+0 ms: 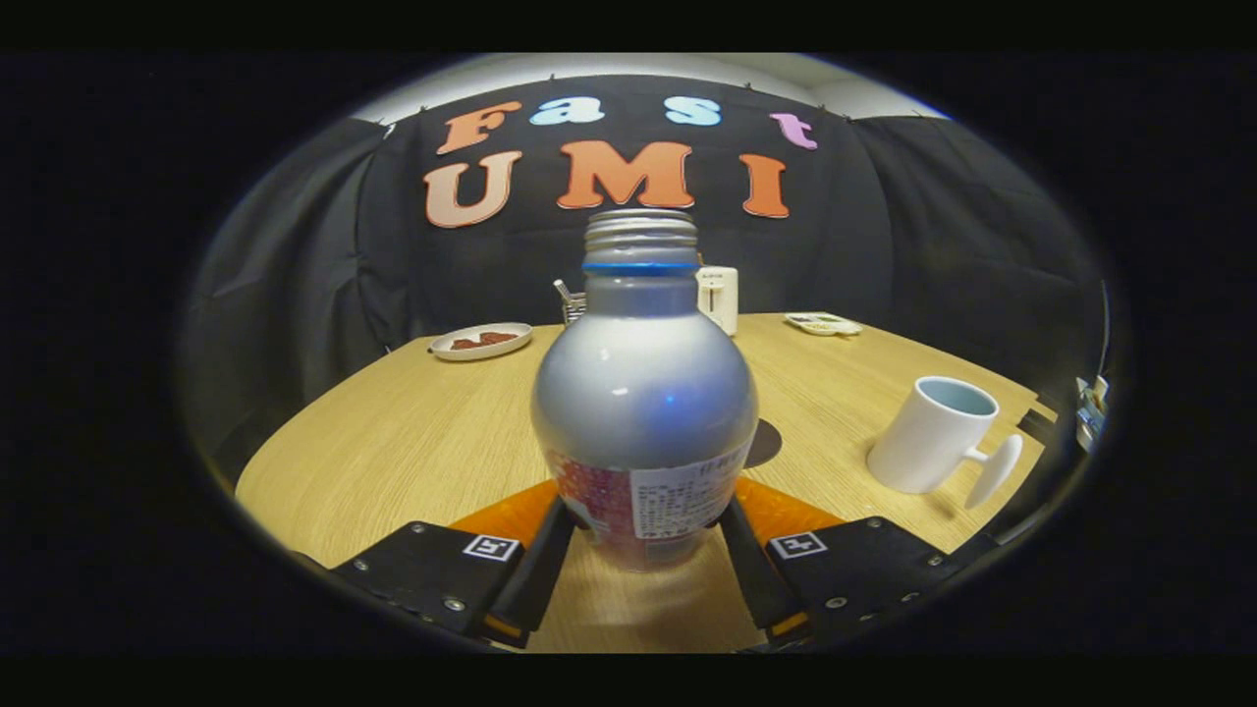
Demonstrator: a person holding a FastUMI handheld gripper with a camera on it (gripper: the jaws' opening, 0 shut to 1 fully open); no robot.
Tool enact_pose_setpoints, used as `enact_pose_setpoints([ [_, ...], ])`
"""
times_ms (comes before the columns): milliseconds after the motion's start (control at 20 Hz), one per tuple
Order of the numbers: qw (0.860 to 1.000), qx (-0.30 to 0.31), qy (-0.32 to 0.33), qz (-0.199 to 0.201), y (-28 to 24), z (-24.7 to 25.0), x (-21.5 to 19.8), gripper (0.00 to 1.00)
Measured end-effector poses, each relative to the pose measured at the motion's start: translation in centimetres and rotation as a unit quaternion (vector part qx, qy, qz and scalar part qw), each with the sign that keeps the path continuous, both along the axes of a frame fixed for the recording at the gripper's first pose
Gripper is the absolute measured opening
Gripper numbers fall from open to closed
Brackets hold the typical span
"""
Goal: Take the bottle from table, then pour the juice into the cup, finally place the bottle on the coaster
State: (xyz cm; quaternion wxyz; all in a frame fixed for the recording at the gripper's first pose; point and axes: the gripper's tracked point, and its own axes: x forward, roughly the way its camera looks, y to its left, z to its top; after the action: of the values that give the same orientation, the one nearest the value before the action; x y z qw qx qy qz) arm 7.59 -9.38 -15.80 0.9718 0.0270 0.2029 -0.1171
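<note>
A silver bottle with its cap off is standing upright between the two fingers of the hand-held gripper, which is pinching the bottle low on its labelled lower body, one finger pressing each side. The bottle's base is sitting at or just above the wooden surface; which of the two cannot be told. A white cup is waiting ahead of the fingers and off to the right, well apart from the bottle, its handle pointing away from the bottle. A dark round coaster is peeking out just behind the bottle. Farther beyond, near the booth wall, a small plate of something reddish and a white box are resting. The main risk is likely coming from the low grip: with the wide, rounded body rising well above the fingers, the bottle is probably top-heavy and could be swinging or slipping once lifted and tilted. With the mouth open, a quick tilt on the way to the cup could be spilling juice onto the surface before reaching the rim.
</note>
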Motion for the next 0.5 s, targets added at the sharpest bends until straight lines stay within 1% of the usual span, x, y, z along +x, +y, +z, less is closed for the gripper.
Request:
enact_pose_setpoints([
  [250,0.997,0.064,-0.043,-0.009,0.0,2.6,0.4,0.77],
  [400,0.991,0.111,-0.07,-0.013,0.1,4.1,0.6,0.77],
  [500,0.986,0.138,-0.088,-0.024,-0.4,5.1,0.8,0.77],
])
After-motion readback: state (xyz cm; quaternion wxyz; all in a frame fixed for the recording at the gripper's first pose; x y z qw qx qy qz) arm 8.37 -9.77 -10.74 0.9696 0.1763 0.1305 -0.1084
